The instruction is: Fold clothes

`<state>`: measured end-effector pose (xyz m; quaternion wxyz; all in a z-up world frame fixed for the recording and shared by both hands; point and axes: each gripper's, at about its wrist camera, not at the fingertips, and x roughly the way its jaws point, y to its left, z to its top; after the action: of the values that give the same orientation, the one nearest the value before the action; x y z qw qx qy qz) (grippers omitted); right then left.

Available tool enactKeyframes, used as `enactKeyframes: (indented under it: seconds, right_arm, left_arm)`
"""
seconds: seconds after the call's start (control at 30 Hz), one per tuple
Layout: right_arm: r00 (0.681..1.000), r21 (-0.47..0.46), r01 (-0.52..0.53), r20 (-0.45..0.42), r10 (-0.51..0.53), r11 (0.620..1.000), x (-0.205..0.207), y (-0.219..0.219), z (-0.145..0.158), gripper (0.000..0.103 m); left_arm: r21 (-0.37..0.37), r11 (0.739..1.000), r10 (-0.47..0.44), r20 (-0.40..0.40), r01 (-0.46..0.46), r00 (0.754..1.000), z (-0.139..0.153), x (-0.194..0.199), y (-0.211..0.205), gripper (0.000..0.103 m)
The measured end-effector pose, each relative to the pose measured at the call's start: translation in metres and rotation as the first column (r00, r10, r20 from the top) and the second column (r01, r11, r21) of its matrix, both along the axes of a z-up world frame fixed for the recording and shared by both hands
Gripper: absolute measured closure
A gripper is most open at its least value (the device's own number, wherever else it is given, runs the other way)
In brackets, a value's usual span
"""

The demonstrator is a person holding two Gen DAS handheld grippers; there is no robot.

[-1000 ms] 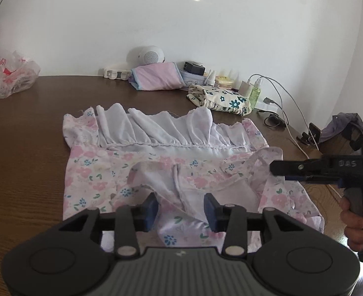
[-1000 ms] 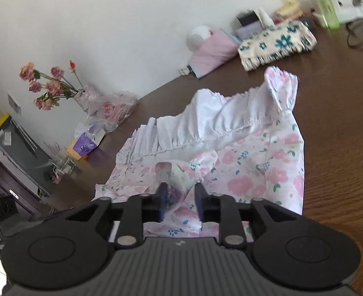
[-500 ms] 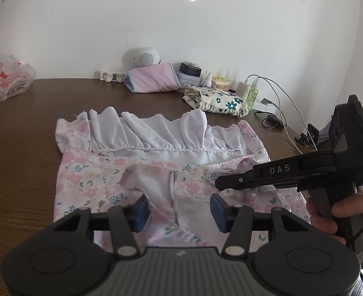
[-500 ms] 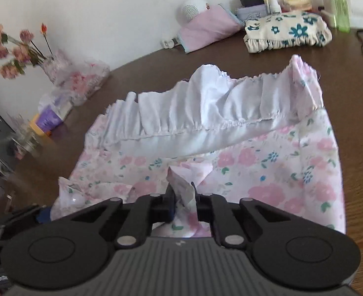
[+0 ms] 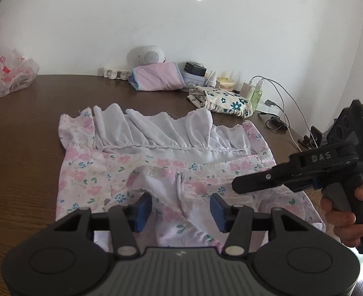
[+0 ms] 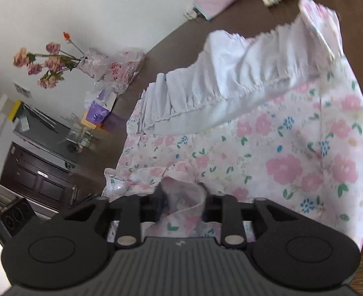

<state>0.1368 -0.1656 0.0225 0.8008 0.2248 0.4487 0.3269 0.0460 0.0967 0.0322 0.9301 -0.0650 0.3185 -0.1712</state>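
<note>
The right gripper (image 6: pixel 181 203), jaws just reopened, loosely bracketed a fold of the floral garment (image 6: pixel 292 153); the left gripper (image 5: pixel 179 208), at 6 o'clock, stood half-open, empty. The unpinched fold risked slipping free.

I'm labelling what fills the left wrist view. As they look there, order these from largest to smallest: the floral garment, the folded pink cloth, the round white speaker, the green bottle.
1. floral garment, by far the largest
2. folded pink cloth
3. round white speaker
4. green bottle

The garment lies nearest the camera, which inflates it; the other three sit along the far table edge.
</note>
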Motion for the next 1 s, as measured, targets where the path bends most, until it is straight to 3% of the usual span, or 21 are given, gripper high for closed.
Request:
enactKeyframes:
  seconds: [0.07,0.17,0.23,0.3,0.33,0.37,0.4,0.43,0.53,0.67,0.77,0.87,0.93,1.0]
  right_arm:
    - [0.993,-0.079,0.002,0.117,0.008,0.997,-0.010,0.007,0.017,0.032]
    - [0.965,-0.182,0.079,0.262,-0.029,0.980,-0.020,0.005,0.043,0.032]
    - [0.915,-0.237,0.117,0.404,-0.012,0.964,-0.041,0.005,0.064,0.038]
    - [0.881,-0.301,0.041,0.460,0.107,0.953,-0.061,0.016,0.068,0.066]
    - [0.860,-0.334,-0.002,0.480,0.172,0.943,-0.070,0.022,0.070,0.072]
    - [0.836,-0.369,-0.042,0.497,0.235,0.929,-0.080,0.028,0.071,0.082]
    - [0.831,-0.409,-0.064,0.483,0.275,0.910,-0.083,0.035,0.063,0.087]
    - [0.832,-0.449,-0.080,0.461,0.308,0.890,-0.083,0.043,0.052,0.088]
    - [0.864,-0.487,-0.005,0.438,0.249,0.873,-0.071,0.045,0.022,0.090]
    - [0.907,-0.349,0.034,0.403,0.118,0.936,-0.064,0.025,0.010,0.088]
    - [0.879,-0.355,0.094,0.468,0.090,0.930,-0.078,0.021,0.023,0.087]
    - [0.853,-0.359,0.126,0.515,0.083,0.925,-0.091,0.016,0.035,0.087]
    - [0.847,-0.362,0.112,0.521,0.102,0.926,-0.098,0.019,0.040,0.088]
    - [0.846,-0.385,0.044,0.505,0.171,0.922,-0.099,0.033,0.037,0.089]
  left_arm:
    - [0.003,1.000,-0.002,-0.004,0.002,1.000,0.000,0.000,-0.002,0.052]
    - [0.012,1.000,0.013,-0.013,-0.013,1.000,0.000,0.001,-0.002,0.052]
    - [0.008,1.000,0.018,-0.009,-0.018,1.000,0.002,0.000,0.000,0.052]
    - [0.001,1.000,0.018,0.002,-0.018,1.000,0.004,-0.003,0.001,0.052]
    - [0.000,1.000,0.014,0.006,-0.014,1.000,0.004,-0.003,0.001,0.052]
    - [-0.001,1.000,0.008,0.009,-0.008,1.000,0.004,-0.003,0.001,0.052]
    - [0.003,1.000,0.005,0.008,-0.005,1.000,0.003,-0.002,-0.001,0.052]
    - [0.011,1.000,0.007,0.002,-0.007,1.000,0.000,0.000,-0.003,0.053]
    - [0.031,0.999,0.010,-0.014,-0.010,1.000,-0.009,0.005,-0.006,0.059]
    - [0.019,1.000,0.018,-0.030,-0.018,0.999,-0.015,0.007,-0.002,0.060]
    - [0.005,0.999,0.035,-0.019,-0.035,0.999,-0.004,-0.001,0.005,0.058]
    - [-0.016,0.999,0.052,0.051,-0.051,0.997,0.018,-0.022,0.015,0.055]
    - [-0.010,1.000,0.027,0.105,-0.027,0.994,0.030,-0.034,0.013,0.057]
    - [0.054,0.998,-0.015,0.103,0.010,0.995,0.031,-0.034,-0.004,0.059]
